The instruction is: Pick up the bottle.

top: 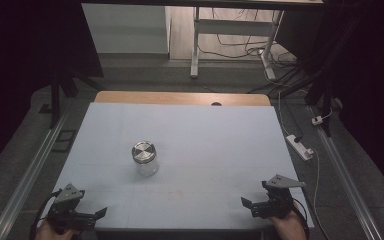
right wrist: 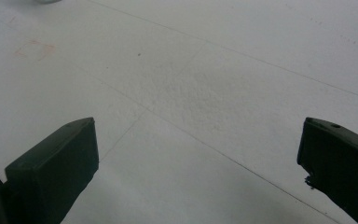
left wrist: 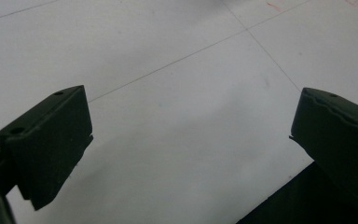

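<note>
High view, lidded glass jar [top: 145, 158] mid-tabletop [top: 205, 130], left gripper [top: 92, 215] and right gripper [top: 252, 205] jaws spread empty, hands cut off below.

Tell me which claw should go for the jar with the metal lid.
Left, probably. The jar stands left of the table's middle, nearer the left claw at the near-left corner. The right claw sits at the near-right edge, farther away. Both are open and empty.

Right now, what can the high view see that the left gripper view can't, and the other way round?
The high view takes in the glass jar with its metal lid, both claws, left and right, and the floor cables beyond. The left gripper view brings close the left claw, jaws wide apart with nothing between. Both show the white table.
</note>
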Action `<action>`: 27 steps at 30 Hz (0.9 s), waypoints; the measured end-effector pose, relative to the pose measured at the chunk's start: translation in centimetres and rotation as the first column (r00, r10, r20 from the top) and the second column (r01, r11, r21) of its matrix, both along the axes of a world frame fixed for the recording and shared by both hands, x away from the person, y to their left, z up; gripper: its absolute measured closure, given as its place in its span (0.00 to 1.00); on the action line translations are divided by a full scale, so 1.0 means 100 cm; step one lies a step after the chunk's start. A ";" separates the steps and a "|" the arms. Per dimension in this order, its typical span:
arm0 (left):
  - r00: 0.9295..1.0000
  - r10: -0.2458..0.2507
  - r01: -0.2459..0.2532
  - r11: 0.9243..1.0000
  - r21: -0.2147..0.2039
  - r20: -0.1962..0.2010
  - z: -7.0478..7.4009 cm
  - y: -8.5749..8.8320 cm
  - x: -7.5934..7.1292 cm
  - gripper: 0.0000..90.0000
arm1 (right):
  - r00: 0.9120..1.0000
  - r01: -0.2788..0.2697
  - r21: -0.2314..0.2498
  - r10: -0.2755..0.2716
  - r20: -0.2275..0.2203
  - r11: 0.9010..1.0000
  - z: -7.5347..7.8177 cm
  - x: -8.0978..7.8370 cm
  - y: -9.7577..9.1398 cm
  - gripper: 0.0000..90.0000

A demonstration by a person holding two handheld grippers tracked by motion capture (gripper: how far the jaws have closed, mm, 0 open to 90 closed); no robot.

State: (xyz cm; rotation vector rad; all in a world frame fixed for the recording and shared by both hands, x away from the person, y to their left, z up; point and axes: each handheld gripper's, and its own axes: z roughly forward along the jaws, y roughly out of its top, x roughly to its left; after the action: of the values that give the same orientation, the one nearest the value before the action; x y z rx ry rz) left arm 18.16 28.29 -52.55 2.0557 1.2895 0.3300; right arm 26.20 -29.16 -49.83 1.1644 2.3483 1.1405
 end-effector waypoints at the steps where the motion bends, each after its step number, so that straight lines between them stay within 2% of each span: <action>1: 1.000 -0.002 0.002 1.000 0.001 0.000 0.000 0.000 0.000 0.00 | 1.000 -0.002 -0.001 0.002 0.000 1.000 0.000 0.000 0.000 0.00; 12: 1.000 -0.009 0.009 1.000 -0.026 -0.011 0.002 -0.001 0.001 0.00 | 1.000 -0.008 -0.007 0.008 -0.004 1.000 0.000 0.000 0.001 0.00; 14: 1.000 -0.002 0.002 1.000 -0.007 -0.001 0.003 -0.003 0.002 0.00 | 1.000 -0.008 -0.005 0.008 -0.005 1.000 0.000 0.001 0.001 0.00; 27: 0.999 -0.030 0.030 0.999 -0.010 0.027 0.005 -0.007 0.006 0.00 | 1.000 -0.009 -0.002 0.009 -0.012 1.000 -0.001 0.001 0.001 0.00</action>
State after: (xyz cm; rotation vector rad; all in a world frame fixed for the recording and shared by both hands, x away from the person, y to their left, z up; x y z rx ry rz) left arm 18.80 27.58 -52.09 2.0528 1.2407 0.3354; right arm 26.30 -29.07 -49.90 1.1637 2.3654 1.1365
